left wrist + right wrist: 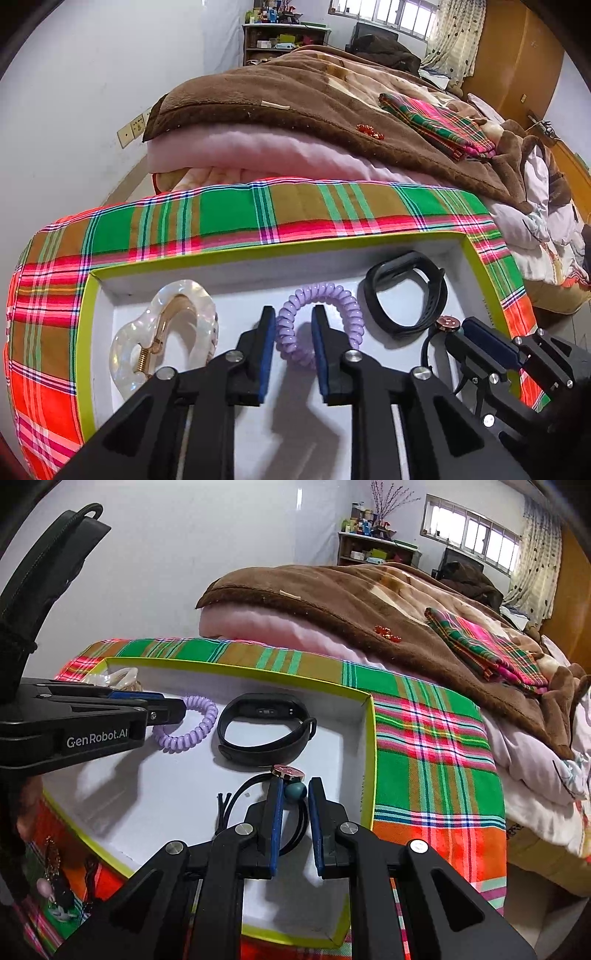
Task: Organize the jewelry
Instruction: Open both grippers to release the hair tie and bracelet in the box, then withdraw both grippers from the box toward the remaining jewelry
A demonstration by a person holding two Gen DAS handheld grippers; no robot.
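Left gripper (293,325) open over purple coil tie (320,325); right gripper (295,797) open astride black bead tie (295,792). White tray (258,269) sits on plaid cloth (236,214), bed (295,110) behind. Black wristband (266,731) lies flat, long axis crosswise.

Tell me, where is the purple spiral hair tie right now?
The purple spiral hair tie lies in the white tray, between the pearly hair claw and the black wristband.
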